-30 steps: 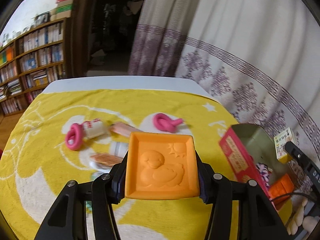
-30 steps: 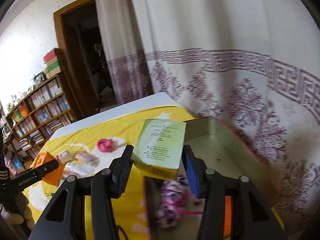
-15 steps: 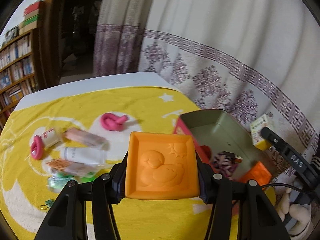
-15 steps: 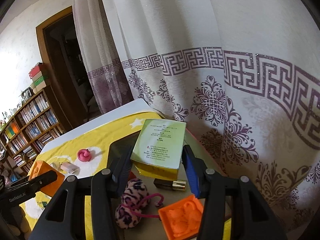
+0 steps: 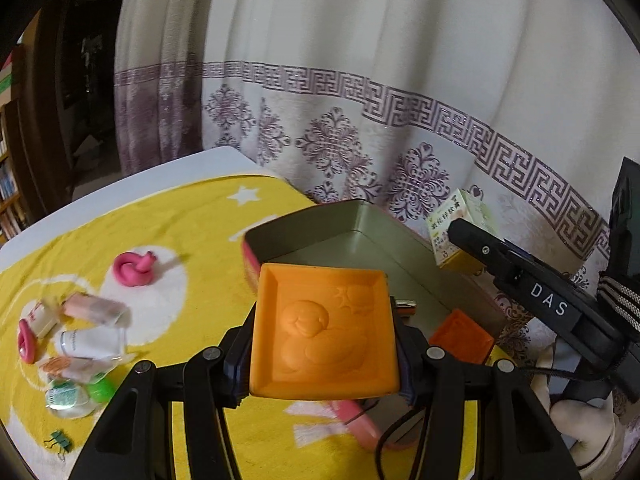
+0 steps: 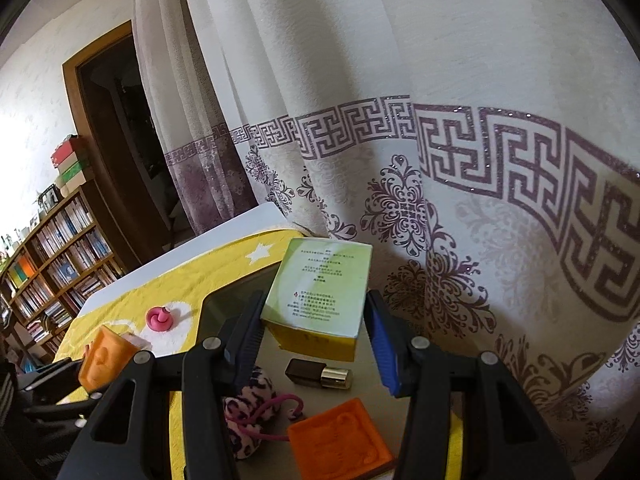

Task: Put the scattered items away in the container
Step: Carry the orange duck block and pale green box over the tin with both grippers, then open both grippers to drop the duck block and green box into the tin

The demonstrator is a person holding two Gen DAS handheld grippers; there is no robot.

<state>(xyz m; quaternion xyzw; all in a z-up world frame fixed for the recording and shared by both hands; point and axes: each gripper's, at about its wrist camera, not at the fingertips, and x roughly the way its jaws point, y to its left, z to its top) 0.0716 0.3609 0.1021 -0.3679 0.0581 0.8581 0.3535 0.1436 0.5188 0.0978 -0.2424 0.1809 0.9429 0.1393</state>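
Note:
My left gripper (image 5: pixel 322 322) is shut on an orange duck mould (image 5: pixel 322 328) and holds it above the near edge of the open tin box (image 5: pixel 320 216). My right gripper (image 6: pixel 316 320) holds a green and yellow carton (image 6: pixel 320 286) over the box; the right blue pad (image 6: pixel 382 344) now stands slightly off the carton. Inside the box lie a second orange mould (image 6: pixel 340 436), a leopard-print hair tie (image 6: pixel 248 408) and a dark lipstick tube (image 6: pixel 318 374). The carton also shows in the left wrist view (image 5: pixel 460 232).
On the yellow towel (image 5: pixel 160 220) lie a pink knotted band (image 5: pixel 134 268), small tubes and sachets (image 5: pixel 88 336), a pink ring (image 5: pixel 26 338) and a green binder clip (image 5: pixel 58 438). A patterned curtain (image 6: pixel 440 160) hangs right behind the box. A bookshelf (image 6: pixel 52 256) stands at far left.
Both grippers have swung right towards the box. The duck mould now hangs over the box's near edge. The carton has come lower inside the box and the right jaws have widened a little.

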